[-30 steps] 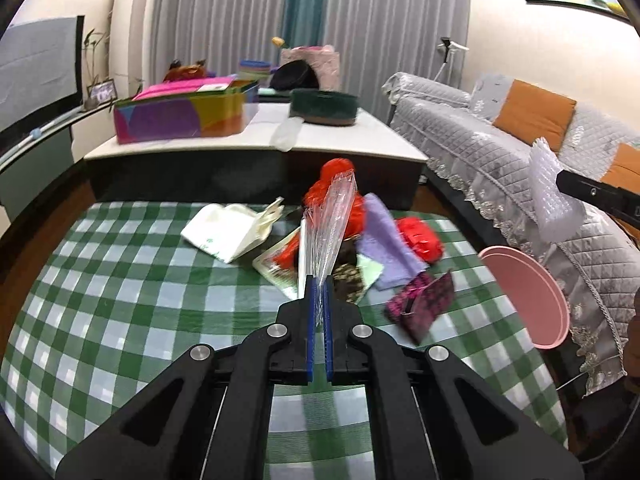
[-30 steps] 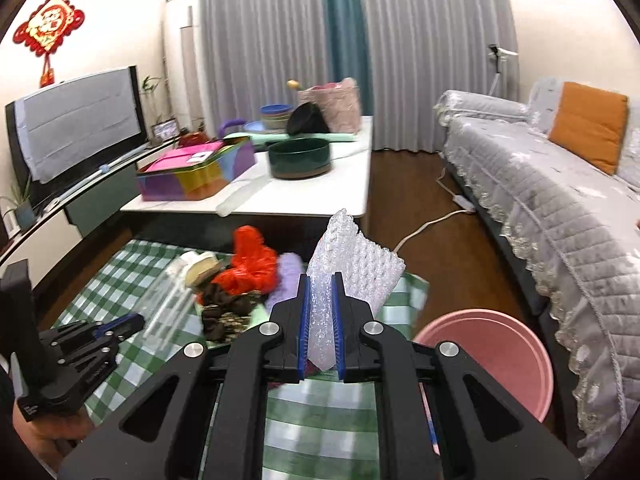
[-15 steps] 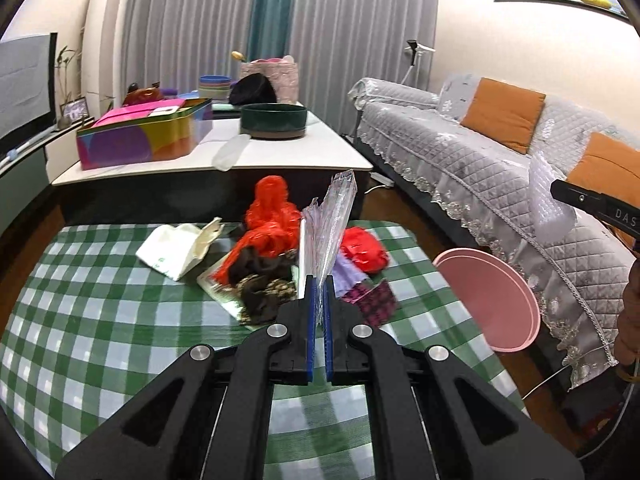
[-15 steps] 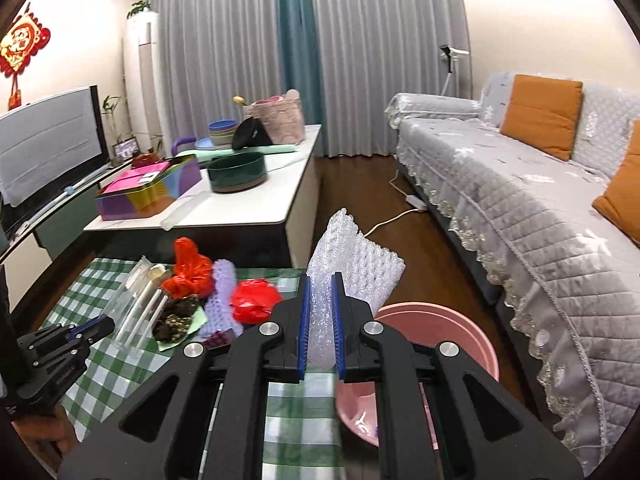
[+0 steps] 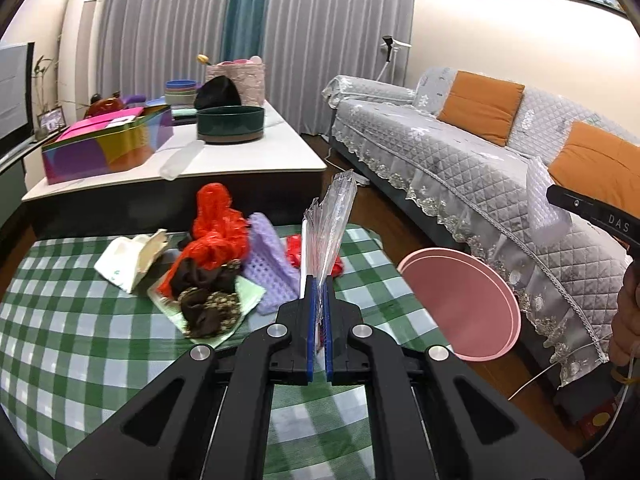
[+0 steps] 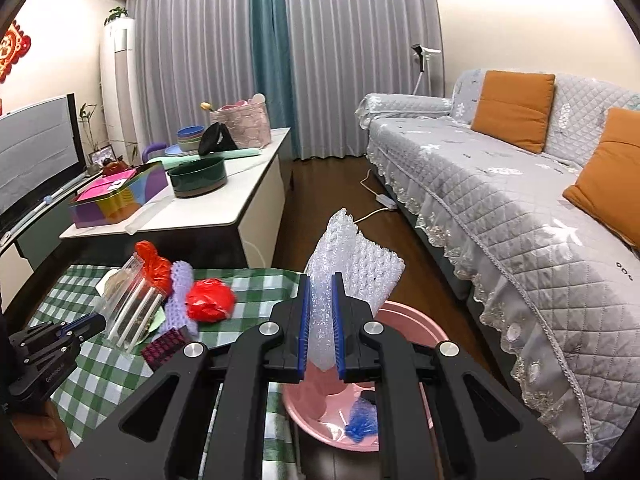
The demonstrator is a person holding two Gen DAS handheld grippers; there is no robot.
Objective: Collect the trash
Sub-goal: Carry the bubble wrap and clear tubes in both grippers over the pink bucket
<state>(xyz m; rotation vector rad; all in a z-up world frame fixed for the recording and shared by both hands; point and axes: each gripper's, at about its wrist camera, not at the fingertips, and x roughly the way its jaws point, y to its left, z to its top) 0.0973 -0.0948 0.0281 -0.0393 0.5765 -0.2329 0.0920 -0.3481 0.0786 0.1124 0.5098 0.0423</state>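
We observe the left tongs (image 5: 319,312) clamped on a clear plastic wrapper (image 5: 332,224) at frame center, above the green checked desk (image 5: 72,332). The right tongs (image 6: 320,320) are clamped on a bubble wrap sheet (image 6: 352,264), positioned over the pink basin (image 6: 404,320) at lower center. Remaining trash, including a red plastic bag (image 5: 216,228), lies on the desk at center left.

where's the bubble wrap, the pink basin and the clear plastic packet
bubble wrap (image 6: 352,264), right wrist view, on its upper bubbled sheet
pink basin (image 6: 416,326), right wrist view, on the far rim
clear plastic packet (image 5: 334,216), left wrist view, on its upper half
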